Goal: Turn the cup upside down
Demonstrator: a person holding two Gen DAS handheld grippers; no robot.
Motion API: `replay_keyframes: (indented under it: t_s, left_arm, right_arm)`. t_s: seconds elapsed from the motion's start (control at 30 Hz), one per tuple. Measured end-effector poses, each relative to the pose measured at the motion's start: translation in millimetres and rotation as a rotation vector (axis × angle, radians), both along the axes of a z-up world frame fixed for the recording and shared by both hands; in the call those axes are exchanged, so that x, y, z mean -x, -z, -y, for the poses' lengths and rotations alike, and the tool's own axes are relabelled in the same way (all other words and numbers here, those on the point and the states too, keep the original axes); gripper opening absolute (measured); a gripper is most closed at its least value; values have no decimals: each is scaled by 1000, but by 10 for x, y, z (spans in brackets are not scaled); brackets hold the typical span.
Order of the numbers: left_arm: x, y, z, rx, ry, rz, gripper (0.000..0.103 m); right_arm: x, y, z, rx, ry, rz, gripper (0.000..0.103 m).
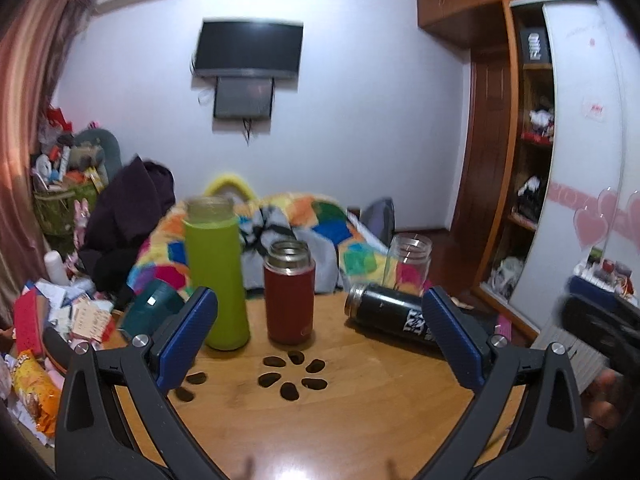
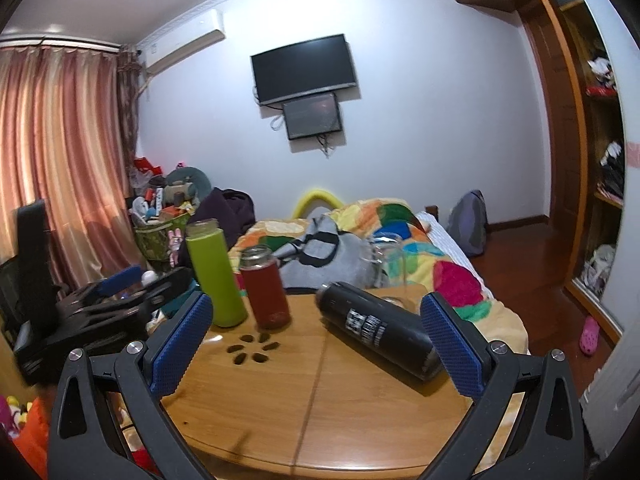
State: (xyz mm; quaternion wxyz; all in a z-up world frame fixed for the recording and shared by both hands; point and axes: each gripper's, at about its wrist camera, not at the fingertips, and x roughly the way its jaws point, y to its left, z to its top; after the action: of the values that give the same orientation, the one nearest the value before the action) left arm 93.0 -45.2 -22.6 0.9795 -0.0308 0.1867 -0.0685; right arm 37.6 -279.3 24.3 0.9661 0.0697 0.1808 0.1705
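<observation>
A black cup with white lettering [image 1: 390, 314] lies on its side on the round wooden table [image 1: 360, 400], mouth to the left. In the right wrist view it [image 2: 376, 326] lies between my right gripper's fingers, further out. A red cup [image 1: 289, 294] and a tall green cup [image 1: 216, 268] stand upright, mouths up; they also show in the right wrist view, the red cup [image 2: 265, 288] right of the green cup [image 2: 214, 272]. A clear glass jar [image 1: 409, 262] stands at the far edge. My left gripper [image 1: 320, 336] is open and empty. My right gripper [image 2: 316, 340] is open and empty.
A dark teal cup [image 1: 154, 312] lies at the table's left edge. The table has a flower-shaped cutout [image 1: 292, 372]. A bed with a colourful quilt [image 2: 420, 240] is behind the table. Clutter [image 1: 52, 320] is piled on the left. The left gripper's body [image 2: 100, 320] shows left of the table.
</observation>
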Motion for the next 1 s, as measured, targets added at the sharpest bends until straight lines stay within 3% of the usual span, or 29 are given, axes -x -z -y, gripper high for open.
replay_keyframes:
  t_s: [0.17,0.2,0.27,0.37,0.53,0.77,1.0]
  left_arm:
    - [-732,334,45,-5,-26,-169,103]
    - [-828,383,37,-6,-33,-191,101]
    - [-1028,496,52,-17,-41,-238,87]
    - [-1303,677,76,-43,-71,-309,83]
    - [-1437,800,75,-55,-110,-323,83]
    - [-1552,841,33,-68,-137,-341,61]
    - [-1399,766,8,-29,-48,-372,61]
  right_arm:
    - [-97,138,192,-16,26,-32,103]
    - [-119,168,220,-19,29,-39,103]
    - [-163,219,275,-25,37,-53,103]
    - [-243,296,343,-41,43,-79,103]
    - [-342,420,381,-43,45,-113,103]
    - [-377,504,347,-28,38,-138,103]
    - [-360,508,258,-2,28,-138,103]
